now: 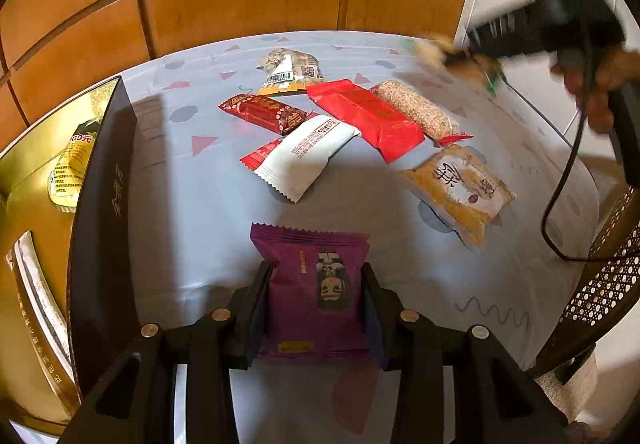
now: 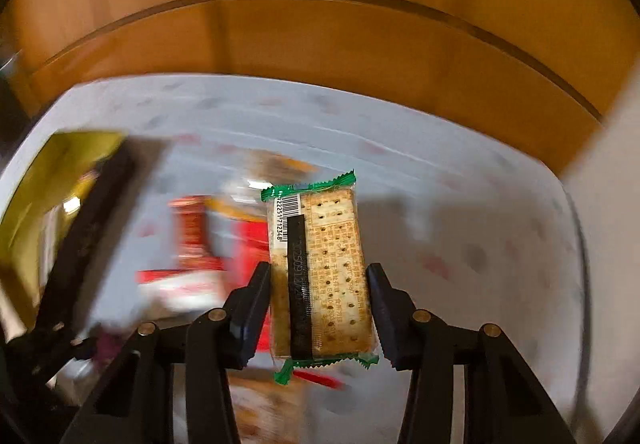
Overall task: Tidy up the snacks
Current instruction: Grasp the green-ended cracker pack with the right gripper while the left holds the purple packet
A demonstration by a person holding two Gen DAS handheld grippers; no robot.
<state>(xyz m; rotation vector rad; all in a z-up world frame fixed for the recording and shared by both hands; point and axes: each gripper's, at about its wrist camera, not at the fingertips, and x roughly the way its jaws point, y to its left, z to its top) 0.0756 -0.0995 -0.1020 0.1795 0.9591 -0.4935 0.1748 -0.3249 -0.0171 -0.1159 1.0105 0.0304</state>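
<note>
1. Left gripper (image 1: 318, 308): jaws part-closed on the purple packet (image 1: 316, 292), one finger on each long side. It's held by its lower half, upper half sticking out over the tablecloth (image 1: 200, 244). Side grip prob chosen bc the packet is flat & soft, so squeezing the edges keeps it from folding

2. Black box (image 1: 102, 203) w/ gold lining sits just left of that gripper. One yellow packet (image 1: 70, 171) already inside, so I'd guess the box is the drop-off & purple goes in next

3. Right gripper (image 2: 320, 308): jaws narrowed around the cracker pack (image 2: 324, 276), green crimped ends, barcode at the far end. Left finger touches the pack edge; right finger looks a hair apart, so can't tell if it's fully clamped. The pack is lifted off the table & everything behind it is smeared, so this hand is mid-swing

4. Left-wrist view shows that gripper up high at the right, blurred, a person's hand (image 1: 600, 83) on its grip

5. Still loose on the cloth, mid-table: white packet (image 1: 304, 155), red packet (image 1: 364, 115), dark red bar (image 1: 264, 111), sesame bar (image 1: 416, 107), tan packet (image 1: 460, 187), crumpled wrapper (image 1: 292, 67). So sorting is early
</note>
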